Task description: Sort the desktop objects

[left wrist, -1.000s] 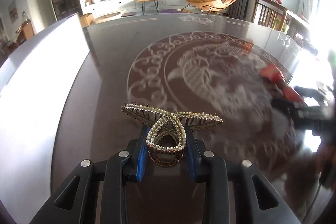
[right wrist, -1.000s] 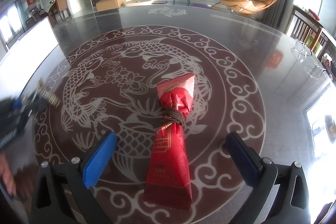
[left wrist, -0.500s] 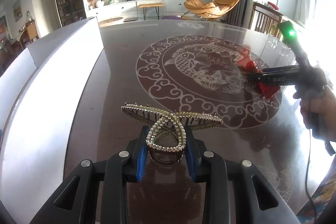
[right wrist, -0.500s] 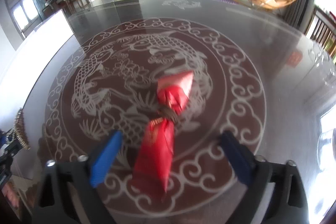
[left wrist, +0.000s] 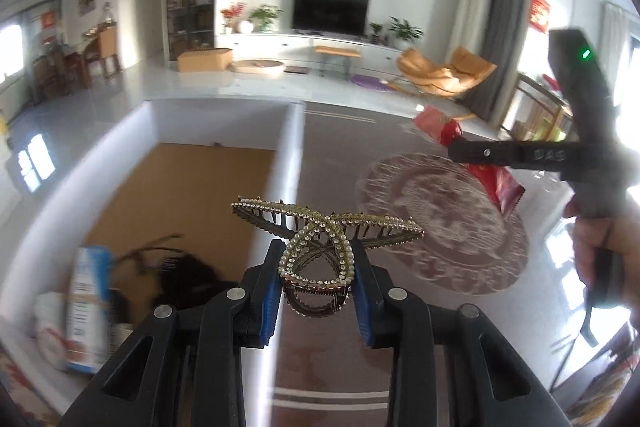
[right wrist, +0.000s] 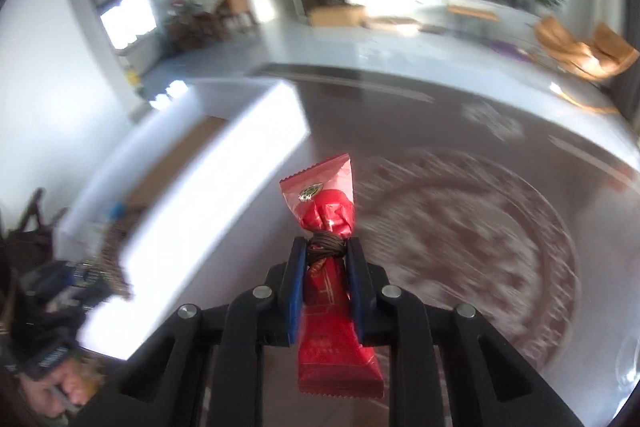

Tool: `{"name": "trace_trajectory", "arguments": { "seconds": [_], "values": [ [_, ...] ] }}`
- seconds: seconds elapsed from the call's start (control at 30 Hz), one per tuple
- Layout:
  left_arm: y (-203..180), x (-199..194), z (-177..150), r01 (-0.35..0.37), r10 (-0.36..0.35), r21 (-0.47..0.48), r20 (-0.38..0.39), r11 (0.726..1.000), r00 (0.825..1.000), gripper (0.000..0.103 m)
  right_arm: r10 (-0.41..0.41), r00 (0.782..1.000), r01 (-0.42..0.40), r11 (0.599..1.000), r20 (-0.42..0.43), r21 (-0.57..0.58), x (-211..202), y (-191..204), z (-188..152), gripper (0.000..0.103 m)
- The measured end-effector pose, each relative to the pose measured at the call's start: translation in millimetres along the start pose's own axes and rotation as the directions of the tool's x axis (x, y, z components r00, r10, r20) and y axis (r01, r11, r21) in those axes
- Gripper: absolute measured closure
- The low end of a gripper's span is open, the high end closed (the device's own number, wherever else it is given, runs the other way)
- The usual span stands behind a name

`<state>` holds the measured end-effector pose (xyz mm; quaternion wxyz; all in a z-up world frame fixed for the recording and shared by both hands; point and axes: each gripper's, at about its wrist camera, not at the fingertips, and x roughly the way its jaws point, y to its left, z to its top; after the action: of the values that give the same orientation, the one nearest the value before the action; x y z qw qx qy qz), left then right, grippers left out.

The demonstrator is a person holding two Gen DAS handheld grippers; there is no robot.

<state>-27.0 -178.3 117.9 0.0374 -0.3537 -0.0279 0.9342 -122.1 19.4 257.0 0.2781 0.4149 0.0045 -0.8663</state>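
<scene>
- The left tool (left wrist: pixel 316 281) is closed on a pearl-studded hair claw (left wrist: pixel 324 243), its blue pads (left wrist: pixel 269 301) pinching the claw's looped handle from both sides.
- The hair claw is held up off the bench (left wrist: pixel 332 163), with its toothed wings spread sideways just past the fingertips.
- In the left wrist view the claw sits above the white side wall of an open box (left wrist: pixel 286 155) that stands on the bench to the left.
- The box has a brown cardboard floor (left wrist: pixel 192 187), and at its near end lie a dark tangled item (left wrist: pixel 188 275) and a blue and white carton (left wrist: pixel 90 303); both are blurred, so what they are is hard to say.
- The right tool (right wrist: pixel 326 279) is clamped on a red candy packet (right wrist: pixel 326 215), gripping it at the brown cord tied round its waist.
- The packet's flared top sticks out beyond the fingertips and its longer lower part hangs back between the fingers, all of it clear of the bench (right wrist: pixel 500 155).
- From the left wrist view, the right tool (left wrist: pixel 472 151) and red packet (left wrist: pixel 496 183) hover over the round fish-pattern medallion (left wrist: pixel 440 227) on the bench, well apart from the hair claw.
- A hand (left wrist: pixel 604 251) grips that tool's dark handle, which carries a small green light (left wrist: pixel 586 54).
- In the right wrist view the white box (right wrist: pixel 224 179) lies left of the packet, and the left tool (right wrist: pixel 86 281) appears blurred at the far left edge.
</scene>
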Motion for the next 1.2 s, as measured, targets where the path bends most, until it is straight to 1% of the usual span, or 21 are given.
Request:
{"name": "trace_trajectory", "arguments": {
  "seconds": [0.03,0.13,0.23,0.37,0.4,0.43,0.47,0.5,0.53,0.57,0.6,0.63,0.67,0.7,0.87,0.97,1.07,1.1,1.13,1.17,1.2],
  "values": [
    [18.8,-3.9,1.4,-0.045,0.045,-0.011,-0.002,0.999,0.999,0.072,0.054,0.999,-0.054,0.998,-0.001,-0.025,6.8,29.9,12.2,0.083],
    [72.2,-2.8,-0.3,-0.127,0.124,-0.081,-0.045,0.989,0.991,0.072,0.150,0.988,-0.152,0.984,-0.023,-0.094,33.7,102.9,33.5,0.083],
    [109.4,8.4,-9.6,-0.205,0.195,-0.102,-0.099,0.973,0.976,0.072,0.187,0.980,-0.197,0.965,-0.072,-0.172,70.3,165.1,38.8,0.083],
    [132.8,32.8,-26.3,-0.245,0.221,-0.128,-0.173,0.961,0.960,0.072,0.159,0.974,-0.194,0.953,-0.162,-0.231,127.6,207.6,21.9,0.082],
    [136.1,38.1,-30.9,-0.261,0.233,-0.141,-0.191,0.955,0.954,0.071,0.155,0.969,-0.200,0.949,-0.192,-0.242,140.8,209.2,14.7,0.082],
    [136.9,41.2,-33.7,-0.261,0.230,-0.151,-0.195,0.953,0.953,0.068,0.145,0.964,-0.201,0.947,-0.224,-0.250,154.6,211.4,8.3,0.082],
    [137.3,43.6,-37.1,-0.278,0.245,-0.159,-0.200,0.947,0.949,0.058,0.124,0.959,-0.192,0.946,-0.254,-0.260,163.5,214.6,0.2,0.078],
    [137.1,44.7,-39.1,-0.297,0.263,-0.160,-0.202,0.941,0.943,0.050,0.105,0.957,-0.180,0.946,-0.271,-0.269,170.0,211.5,-5.0,0.077],
    [135.1,45.1,-41.1,-0.307,0.274,-0.159,-0.196,0.938,0.941,0.039,0.095,0.956,-0.174,0.945,-0.276,-0.277,173.7,211.6,-7.7,0.076],
    [133.6,42.6,-41.2,-0.314,0.285,-0.162,-0.176,0.936,0.942,0.034,0.094,0.958,-0.172,0.944,-0.272,-0.281,173.2,210.3,-8.2,0.070],
    [132.2,39.0,-41.6,-0.318,0.294,-0.165,-0.153,0.934,0.943,0.031,0.089,0.961,-0.166,0.943,-0.262,-0.288,169.4,208.4,-8.5,0.053],
    [131.9,37.6,-41.9,-0.323,0.302,-0.169,-0.141,0.931,0.943,0.024,0.082,0.965,-0.157,0.942,-0.251,-0.297,165.7,207.6,-6.2,0.042],
    [131.0,34.6,-41.0,-0.331,0.312,-0.173,-0.131,0.928,0.941,0.019,0.074,0.970,-0.145,0.940,-0.231,-0.308,158.9,206.4,-2.9,0.022],
    [129.0,31.4,-41.1,-0.338,0.322,-0.178,-0.115,0.924,0.940,0.018,0.069,0.975,-0.135,0.938,-0.211,-0.318,150.7,205.5,0.7,0.014],
    [120.6,22.0,-34.6,-0.354,0.346,-0.184,-0.075,0.917,0.935,0.017,0.046,0.985,-0.102,0.935,-0.167,-0.340,117.2,201.3,16.9,0.014],
    [114.5,16.9,-31.5,-0.390,0.384,-0.176,-0.068,0.904,0.921,0.017,0.036,0.988,-0.087,0.932,-0.150,-0.351,107.5,198.3,17.6,0.013],
    [109.5,11.2,-28.6,-0.401,0.396,-0.181,-0.066,0.898,0.916,0.015,0.030,0.991,-0.075,0.932,-0.132,-0.353,100.9,194.8,16.5,0.011],
    [108.5,10.7,-28.6,-0.401,0.396,-0.183,-0.068,0.898,0.916,0.013,0.029,0.991,-0.073,0.933,-0.128,-0.351,99.8,192.9,15.7,0.010],
    [107.2,10.3,-28.5,-0.403,0.397,-0.180,-0.072,0.897,0.915,0.004,0.028,0.992,-0.070,0.935,-0.124,-0.349,97.9,190.0,15.2,0.010],
    [105.0,6.8,-29.2,-0.408,0.402,-0.178,-0.070,0.896,0.913,0.001,0.026,0.992,-0.067,0.936,-0.120,-0.346,97.9,189.1,14.7,0.010],
    [102.3,3.8,-29.2,-0.419,0.416,-0.176,-0.056,0.891,0.908,0.001,0.024,0.993,-0.064,0.937,-0.117,-0.343,97.8,186.9,13.8,0.010]
  ]
}}
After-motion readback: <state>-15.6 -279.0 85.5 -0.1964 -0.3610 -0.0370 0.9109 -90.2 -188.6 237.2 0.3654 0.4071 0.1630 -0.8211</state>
